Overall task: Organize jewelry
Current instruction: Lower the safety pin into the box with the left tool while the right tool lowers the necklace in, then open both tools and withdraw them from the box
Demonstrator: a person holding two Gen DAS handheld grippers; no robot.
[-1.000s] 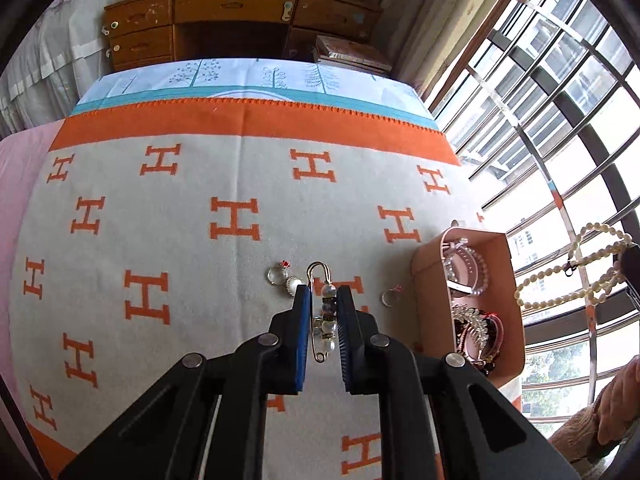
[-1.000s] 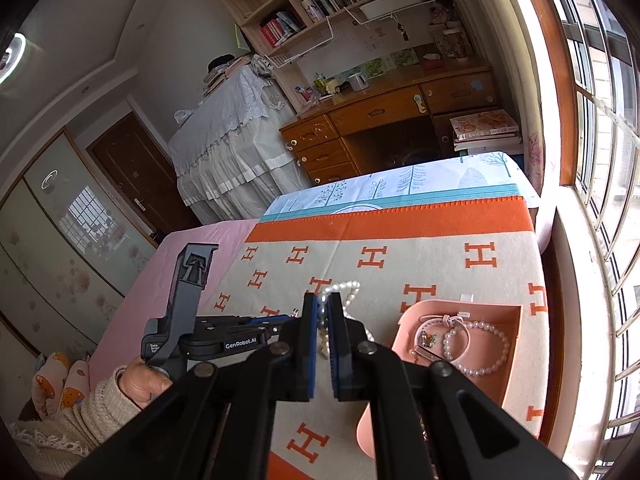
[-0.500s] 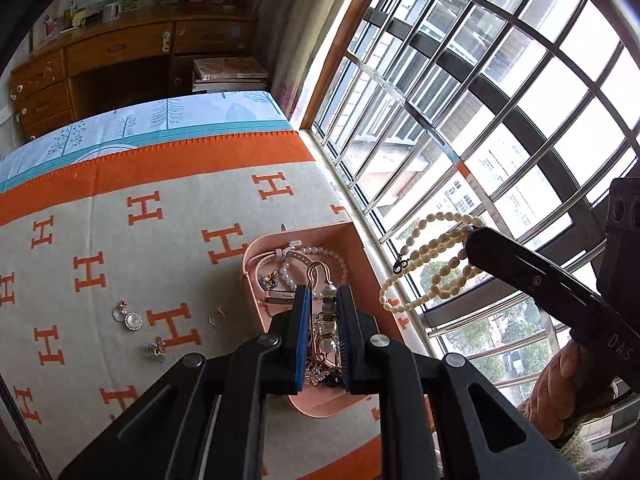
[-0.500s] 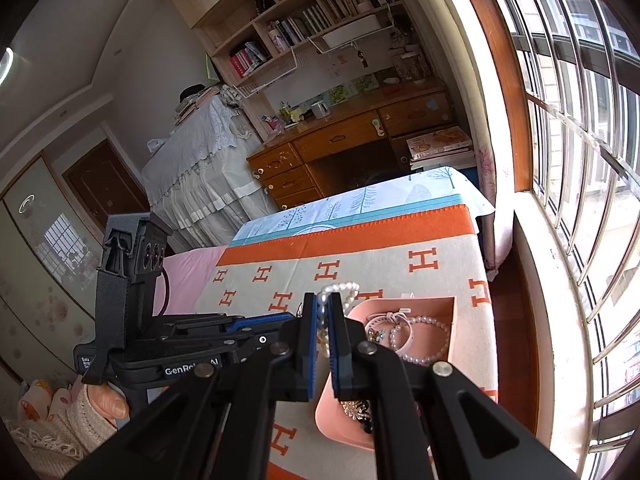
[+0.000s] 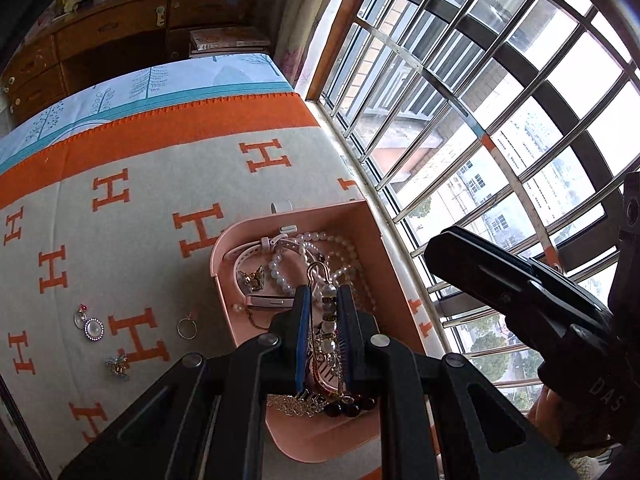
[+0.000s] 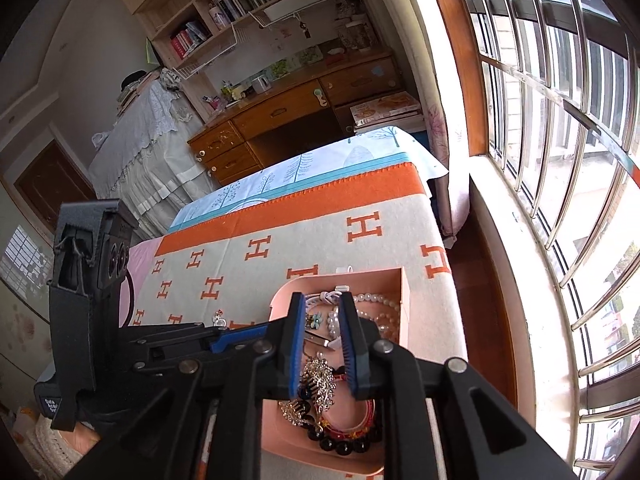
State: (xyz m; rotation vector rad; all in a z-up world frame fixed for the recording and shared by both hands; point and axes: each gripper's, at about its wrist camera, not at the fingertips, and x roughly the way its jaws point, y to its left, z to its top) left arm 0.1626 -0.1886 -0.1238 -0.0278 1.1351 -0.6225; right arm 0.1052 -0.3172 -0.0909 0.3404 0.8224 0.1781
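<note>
Here, my cream blanket (image 5: 168,184) with orange H's covers the bed by the barred window (image 5: 500,100). My left tongs (image 5: 323,304) grip a beaded safety-pin brooch (image 5: 326,300), long axis pointing away, above the pink tray (image 5: 304,436). My right tongs (image 6: 323,322) have just been opening, empty, over it. Four trinkets lie on the blanket: pendant (image 5: 90,323), ring (image 5: 187,327), charm (image 5: 118,365).

So it's a bed (image 5: 168,92) with a beige blanket (image 5: 168,184) covered in orange H's. A pink tray (image 5: 224,248) sits on it right under the left tongs (image 5: 323,304). Off to their left, loose on the blanket: a ring (image 5: 187,328), a round pendant (image 5: 93,329) and a small brooch (image 5: 118,365).
</note>
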